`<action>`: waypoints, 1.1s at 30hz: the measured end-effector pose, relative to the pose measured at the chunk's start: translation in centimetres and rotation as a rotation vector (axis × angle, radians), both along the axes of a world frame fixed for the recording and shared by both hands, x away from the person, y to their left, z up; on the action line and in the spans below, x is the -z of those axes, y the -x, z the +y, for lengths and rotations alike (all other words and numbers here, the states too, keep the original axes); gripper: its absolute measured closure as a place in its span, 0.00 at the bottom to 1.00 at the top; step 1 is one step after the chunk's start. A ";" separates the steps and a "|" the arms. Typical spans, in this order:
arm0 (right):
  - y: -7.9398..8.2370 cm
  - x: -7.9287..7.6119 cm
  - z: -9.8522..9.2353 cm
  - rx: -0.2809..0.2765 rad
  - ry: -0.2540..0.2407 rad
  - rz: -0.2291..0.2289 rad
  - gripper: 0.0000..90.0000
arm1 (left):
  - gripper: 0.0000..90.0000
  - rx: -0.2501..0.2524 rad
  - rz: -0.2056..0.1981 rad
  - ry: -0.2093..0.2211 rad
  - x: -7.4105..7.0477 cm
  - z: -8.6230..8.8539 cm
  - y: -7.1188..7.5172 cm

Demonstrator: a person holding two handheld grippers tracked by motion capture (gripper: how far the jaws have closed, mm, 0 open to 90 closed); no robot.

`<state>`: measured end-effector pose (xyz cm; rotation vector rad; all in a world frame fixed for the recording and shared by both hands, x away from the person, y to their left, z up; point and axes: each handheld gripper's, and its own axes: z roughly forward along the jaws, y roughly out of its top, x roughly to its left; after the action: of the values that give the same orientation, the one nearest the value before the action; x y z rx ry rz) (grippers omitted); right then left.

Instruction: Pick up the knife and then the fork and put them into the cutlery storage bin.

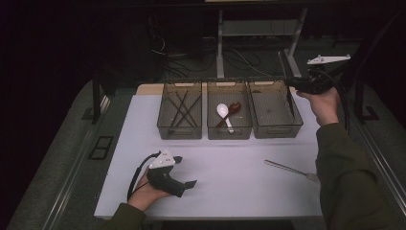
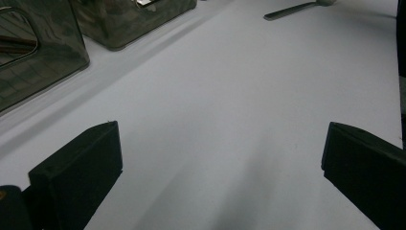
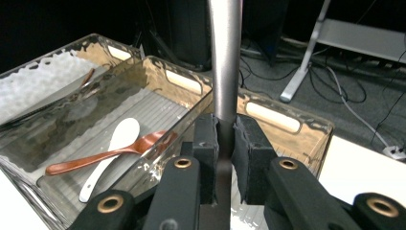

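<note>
Right gripper view: metal handle (image 3: 225,57) pinched between closed jaws, over bin (image 3: 306,132).

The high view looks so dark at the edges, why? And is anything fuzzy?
High view: light falls on the white table; the floor around it stays dim. Right gripper view: the metal handle pinched between the jaws is close and blurry. Left gripper view: soft shadow streaks cross the table.
</note>
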<state>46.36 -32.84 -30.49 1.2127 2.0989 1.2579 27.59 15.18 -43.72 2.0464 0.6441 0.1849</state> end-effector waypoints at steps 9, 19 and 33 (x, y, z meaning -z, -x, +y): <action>-1.2 2.6 0.2 0.023 0.024 0.077 0.88 | 0.00 0.006 0.000 -0.004 0.0 0.0 0.1; -2.2 4.8 0.7 0.043 0.092 0.171 0.88 | 0.00 0.010 0.001 -0.007 0.0 -0.1 0.1; -3.4 7.0 2.0 0.053 0.184 0.263 0.88 | 0.00 0.019 0.010 -0.019 0.2 -0.2 0.1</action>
<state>49.74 -30.86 -37.49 1.4020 2.2902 0.8987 27.50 14.99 -43.87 2.0716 0.6313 0.1705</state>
